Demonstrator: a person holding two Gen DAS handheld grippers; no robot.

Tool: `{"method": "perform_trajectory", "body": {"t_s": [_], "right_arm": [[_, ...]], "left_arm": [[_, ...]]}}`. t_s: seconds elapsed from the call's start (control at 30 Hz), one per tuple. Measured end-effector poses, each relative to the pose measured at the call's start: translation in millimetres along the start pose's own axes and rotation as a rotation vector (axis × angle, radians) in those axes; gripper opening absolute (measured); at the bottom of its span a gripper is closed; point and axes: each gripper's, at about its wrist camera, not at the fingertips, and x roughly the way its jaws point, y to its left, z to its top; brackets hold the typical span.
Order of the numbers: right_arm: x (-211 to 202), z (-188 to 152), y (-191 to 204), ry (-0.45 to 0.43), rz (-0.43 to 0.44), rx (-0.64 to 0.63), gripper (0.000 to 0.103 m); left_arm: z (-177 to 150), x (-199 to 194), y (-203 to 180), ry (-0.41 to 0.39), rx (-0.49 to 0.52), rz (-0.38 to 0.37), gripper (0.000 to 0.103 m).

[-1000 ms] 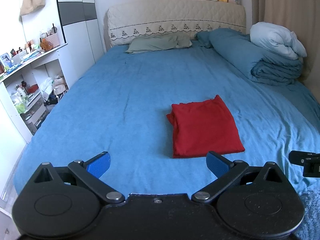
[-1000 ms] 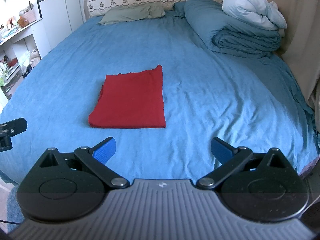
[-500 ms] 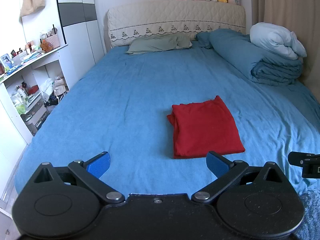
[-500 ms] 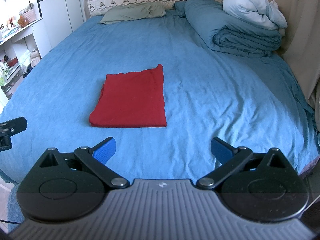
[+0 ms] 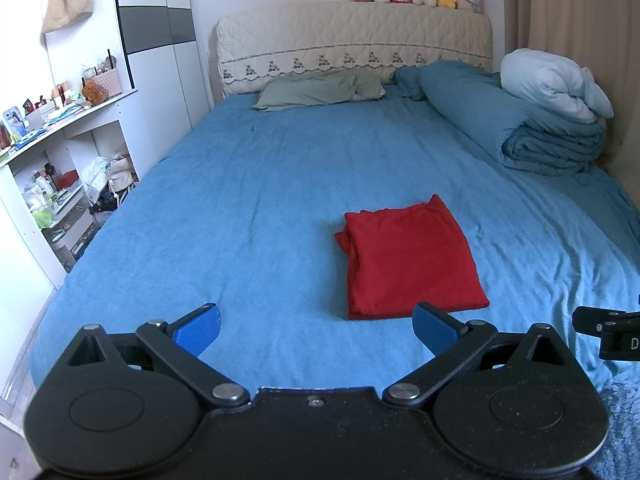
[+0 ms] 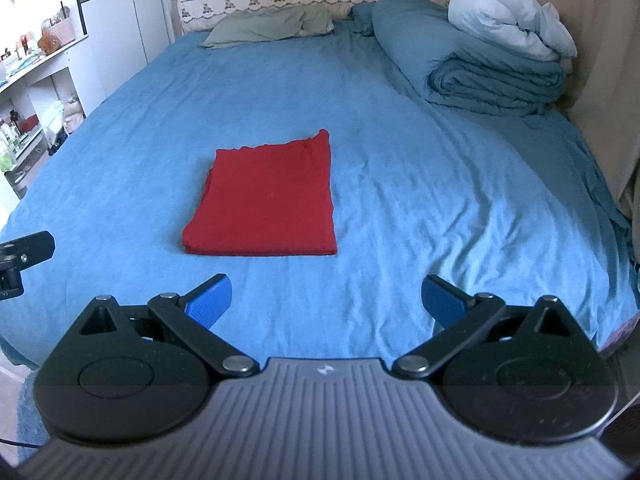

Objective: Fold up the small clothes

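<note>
Folded red garment [image 5: 408, 256] on blue bed [image 5: 260, 208], ahead of both wide-spread, empty claws: left claw [image 5: 316, 326], right claw [image 6: 326, 300]

Blue bed [image 5: 280, 200] — quilted headboard [image 5: 352, 44], white shelves [image 5: 60, 128] leftward.

Folded red garment [image 6: 264, 196] flat on blue bed [image 6: 400, 200]; right hand-held gripper [image 6: 326, 306] spread wide — empty, hovering short of it

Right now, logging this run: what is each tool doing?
Left tool: open, holding nothing.
Right tool: open, holding nothing; the red cloth lies folded on the bed.
</note>
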Motion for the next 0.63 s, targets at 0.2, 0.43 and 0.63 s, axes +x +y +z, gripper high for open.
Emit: {"method": "perform_trajectory", "body": {"t_s": [0.2, 0.43, 0.63], "right_arm": [[-3, 1, -4, -0.005, 0.005, -0.003, 0.103], [-8, 2, -3, -0.017, 0.006, -0.007, 0.103], [-13, 3, -2, -0.026, 0.006, -0.009, 0.103]], "left_arm": [[0, -4, 1, -0.009, -0.004, 0.003, 0.103], [2, -11, 3, -0.032, -0.019, -0.005, 0.103], [2, -16, 5, -0.050, -0.022, -0.004, 0.103]]}}
